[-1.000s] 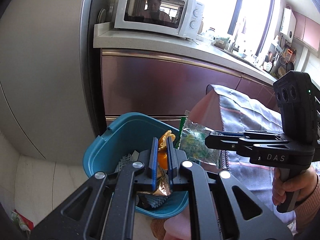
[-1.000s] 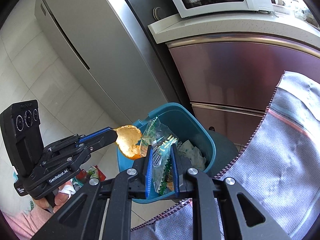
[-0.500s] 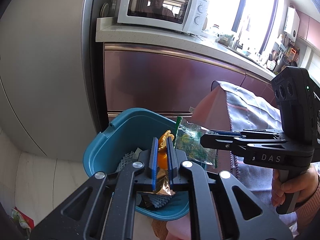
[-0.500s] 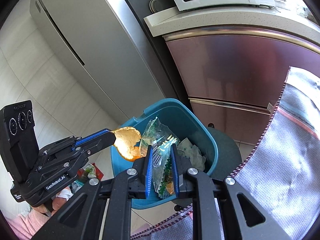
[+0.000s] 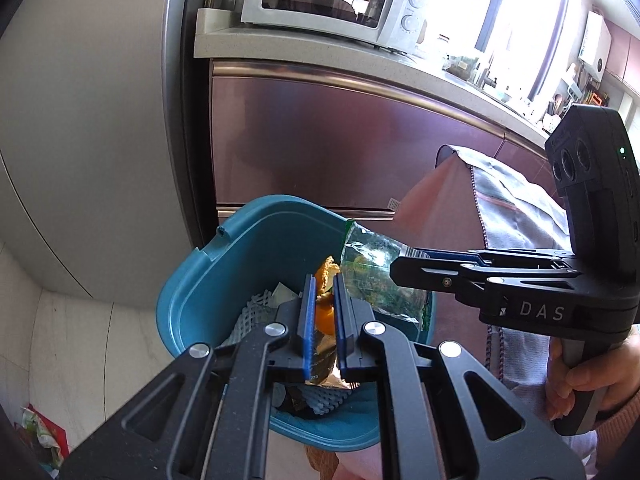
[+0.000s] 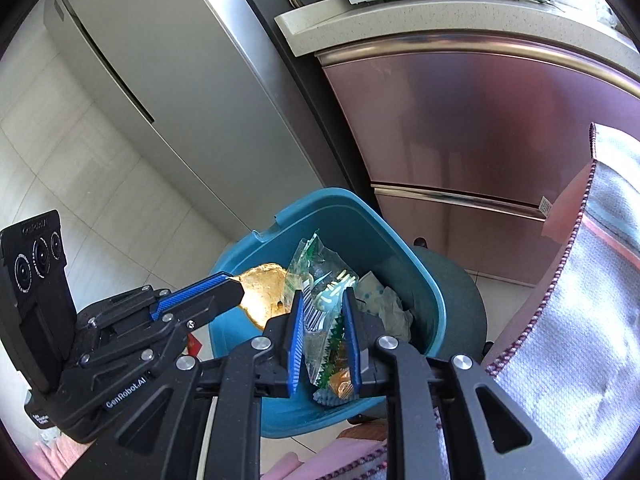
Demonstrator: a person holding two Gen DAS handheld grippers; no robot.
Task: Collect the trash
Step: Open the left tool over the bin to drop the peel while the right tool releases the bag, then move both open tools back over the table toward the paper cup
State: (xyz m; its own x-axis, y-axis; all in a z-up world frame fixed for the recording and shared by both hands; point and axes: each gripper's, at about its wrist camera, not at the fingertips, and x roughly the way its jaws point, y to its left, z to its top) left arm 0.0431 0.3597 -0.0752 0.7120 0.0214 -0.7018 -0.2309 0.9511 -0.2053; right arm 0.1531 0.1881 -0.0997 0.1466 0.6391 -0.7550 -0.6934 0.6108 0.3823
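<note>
wrappers both held over teal bin (image 5: 224, 280) for the drop: left gripper (image 5: 323, 312) clamped on gold wrapper (image 6: 262, 292) at 9 o'clock; right gripper (image 6: 325, 340) jaws opening, green packet (image 6: 320, 320) btwn them

The bin (image 5: 208, 292) stood on the floor before the cabinet (image 5: 320, 140), with the refrigerator (image 5: 100, 120) to its left and a cloth-draped chair (image 6: 592, 320) to its right. A microwave (image 5: 332, 0) sat on the tabletop (image 5: 224, 42) above the cabinet. Both claws hung over the bin, the left claw (image 5: 323, 312) beside the right claw (image 6: 324, 332), with crumpled trash (image 6: 384, 300) lying in the bin beneath them.
</note>
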